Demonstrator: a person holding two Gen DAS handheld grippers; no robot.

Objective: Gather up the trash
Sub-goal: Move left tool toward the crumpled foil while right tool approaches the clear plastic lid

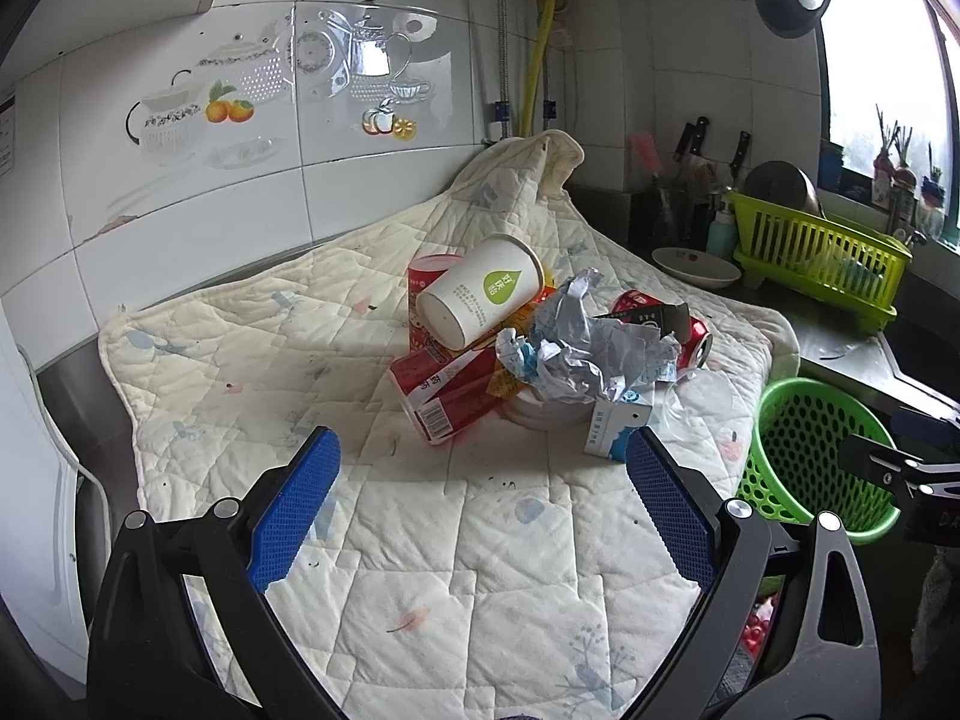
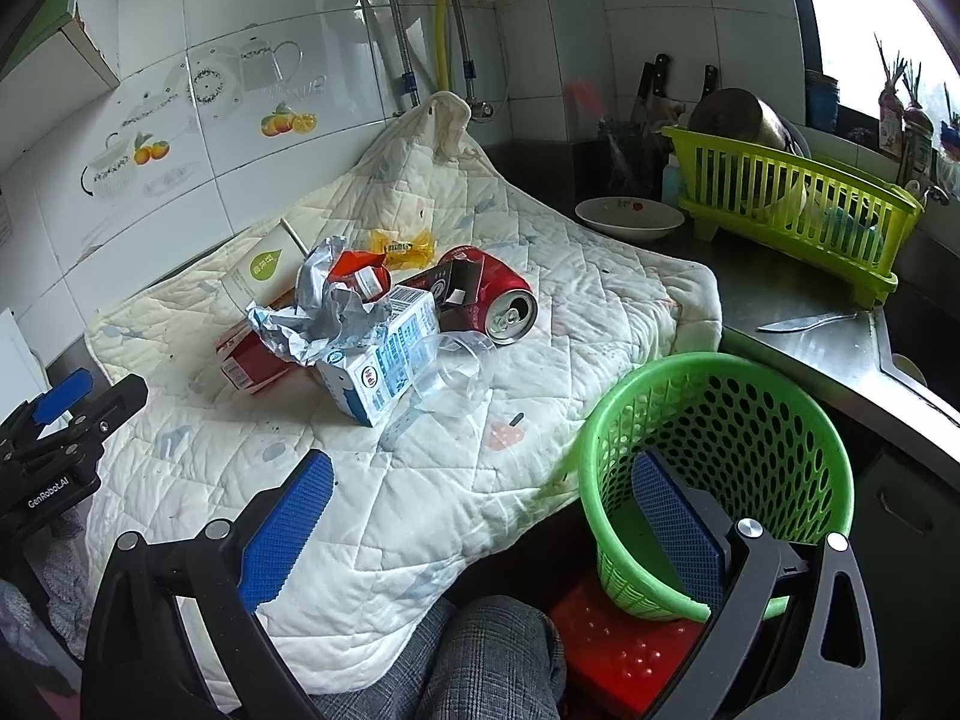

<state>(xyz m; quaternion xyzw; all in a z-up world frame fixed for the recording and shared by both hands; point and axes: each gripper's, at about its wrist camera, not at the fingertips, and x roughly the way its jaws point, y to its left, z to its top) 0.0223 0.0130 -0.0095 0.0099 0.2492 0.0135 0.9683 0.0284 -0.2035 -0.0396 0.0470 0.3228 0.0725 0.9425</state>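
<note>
A heap of trash lies on a white quilted cloth (image 1: 360, 516): a white paper cup (image 1: 480, 294) on its side, red cartons (image 1: 444, 390), crumpled paper (image 1: 588, 342), a red soda can (image 2: 501, 294), a blue-white milk carton (image 2: 384, 360) and a clear plastic cup (image 2: 456, 372). A green perforated basket (image 2: 720, 444) stands at the cloth's right edge, also in the left wrist view (image 1: 810, 450). My left gripper (image 1: 483, 504) is open and empty, short of the heap. My right gripper (image 2: 480, 516) is open and empty, its right finger in front of the basket.
A yellow-green dish rack (image 2: 792, 204) and a white dish (image 2: 630, 216) stand on the steel counter at the back right, with a knife (image 2: 804, 321) lying near the sink. Tiled wall runs behind the cloth. A red stool (image 2: 618, 654) is under the basket.
</note>
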